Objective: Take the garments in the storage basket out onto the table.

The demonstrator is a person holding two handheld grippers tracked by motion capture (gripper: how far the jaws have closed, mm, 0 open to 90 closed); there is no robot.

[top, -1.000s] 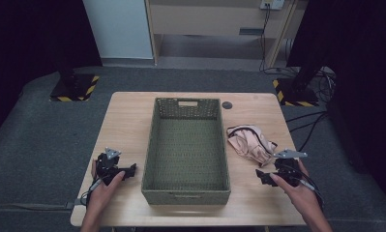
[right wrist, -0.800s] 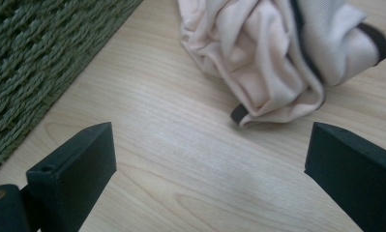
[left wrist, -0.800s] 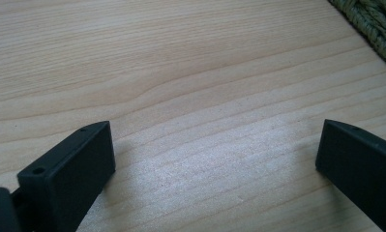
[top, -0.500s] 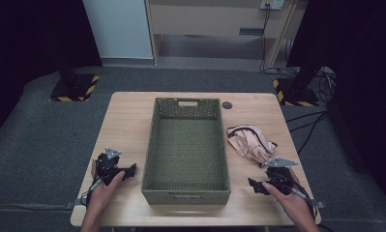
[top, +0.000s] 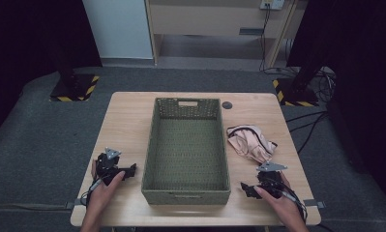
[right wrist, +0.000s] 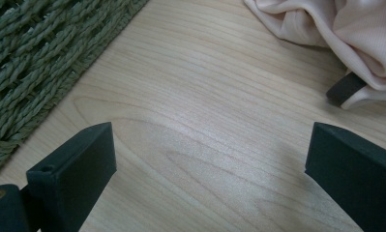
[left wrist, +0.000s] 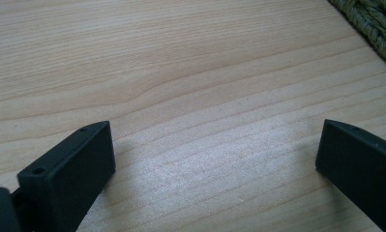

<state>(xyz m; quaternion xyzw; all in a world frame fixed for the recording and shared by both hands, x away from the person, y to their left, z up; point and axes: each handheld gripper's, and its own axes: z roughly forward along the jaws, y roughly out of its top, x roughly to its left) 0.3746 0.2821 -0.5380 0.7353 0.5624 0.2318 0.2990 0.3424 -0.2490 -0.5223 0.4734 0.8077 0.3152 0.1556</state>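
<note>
Right gripper (top: 251,189) had pulled back toward the person's edge of the table (top: 127,121) over the last second: a second earlier it sat nearer the pink garment (top: 251,143), now it was lower and slightly left, near the front right corner of the green woven basket (top: 185,193). Left gripper (top: 125,171) hadn't shifted, parked on the wood just left of the basket's front left side.

Both sets of jaws stood wide apart, nothing between them. The right gripper view had bare wood between the jaws, basket weave (right wrist: 45,53) at upper left and the garment (right wrist: 345,34) at upper right with a dark strap end (right wrist: 344,89) poking out from under the fabric. The left gripper view had just tabletop and a sliver of basket (left wrist: 374,24) in the top right corner.

The garment lay crumpled on the table right of the basket, close to its wall; couldn't tell if touching. Basket was empty.

My read: work looked like getting the garment into the basket, not started. The retreat looked like a reset before an approach, so the reach forward to the cloth was still to come.
</note>
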